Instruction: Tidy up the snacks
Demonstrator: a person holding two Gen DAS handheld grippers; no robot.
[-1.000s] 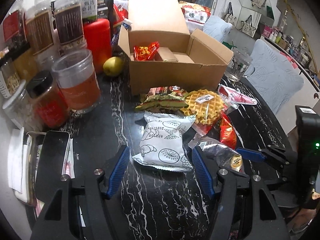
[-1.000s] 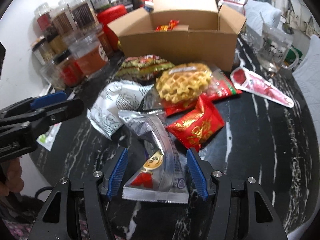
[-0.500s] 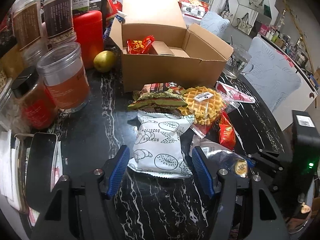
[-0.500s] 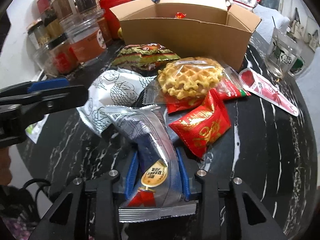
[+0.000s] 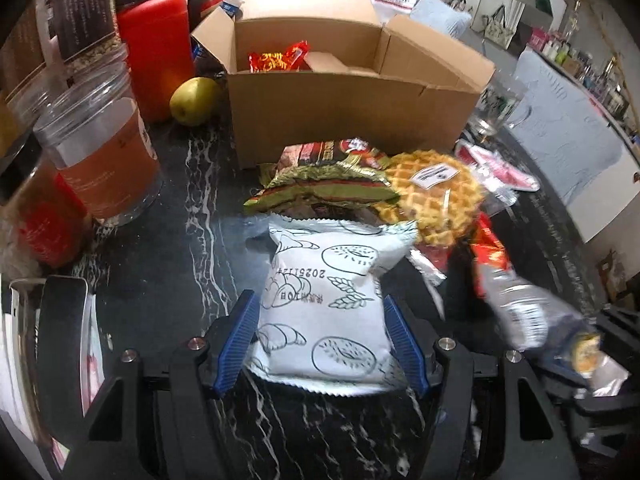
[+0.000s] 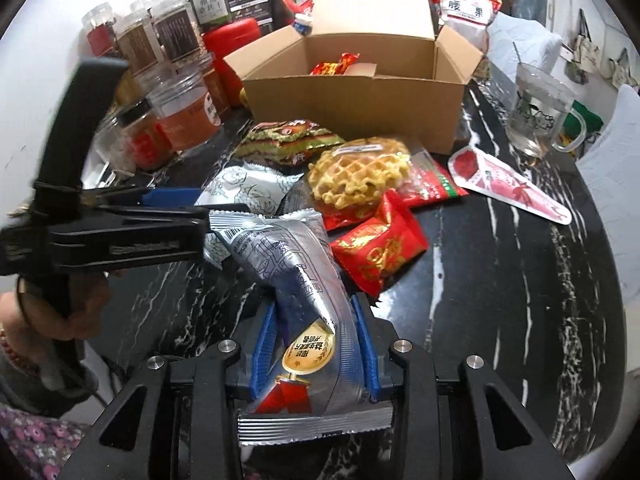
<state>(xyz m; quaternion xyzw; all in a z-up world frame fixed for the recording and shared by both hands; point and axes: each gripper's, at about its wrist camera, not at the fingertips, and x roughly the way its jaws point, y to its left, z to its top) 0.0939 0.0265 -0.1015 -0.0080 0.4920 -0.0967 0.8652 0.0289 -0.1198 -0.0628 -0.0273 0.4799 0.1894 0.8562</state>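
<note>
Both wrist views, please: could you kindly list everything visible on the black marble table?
Brown cardboard box: one, open, table's far side, red wrapper inside.
Round golden waffle in clear wrap: one, before the box.
Green-gold foil packet: one, left of waffle.
Shiny red foil packet: one, near waffle.
Yellow-green pear: one, left of box.
Clear glass mug: one, right of box.
White printed bread packet: one, between left hand-held gripper pads.
Silver foil packet: one, clamped in right hand-held gripper.

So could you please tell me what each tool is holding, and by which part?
Right tool: silver packet, near its bottom end. Left tool: nothing; it straddles the white packet.
</note>
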